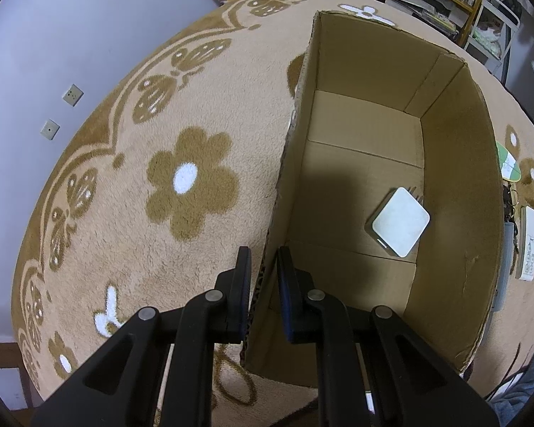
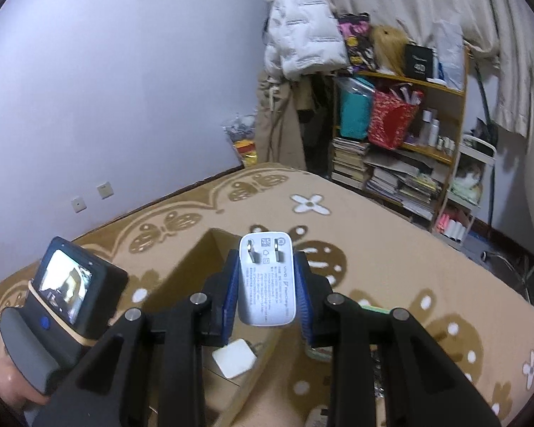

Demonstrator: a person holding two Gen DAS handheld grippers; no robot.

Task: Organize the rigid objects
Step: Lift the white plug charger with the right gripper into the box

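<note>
**Charger held above the box**

My right hand-held gripper (image 2: 267,284) clamps a white wall charger (image 2: 267,281), prongs up, over the cardboard box (image 1: 455,192). Only my left view shows the box floor plainly, a white square device (image 1: 400,226) lying there, and my left hand-held gripper (image 1: 263,267) pinched on the box wall.

carpet (image 1: 124,185): tan, brown-white flowers | box (image 1: 455,185): brown | charger (image 2: 267,281): white, grey print | fingers (image 2: 231,284): blue pads
</note>
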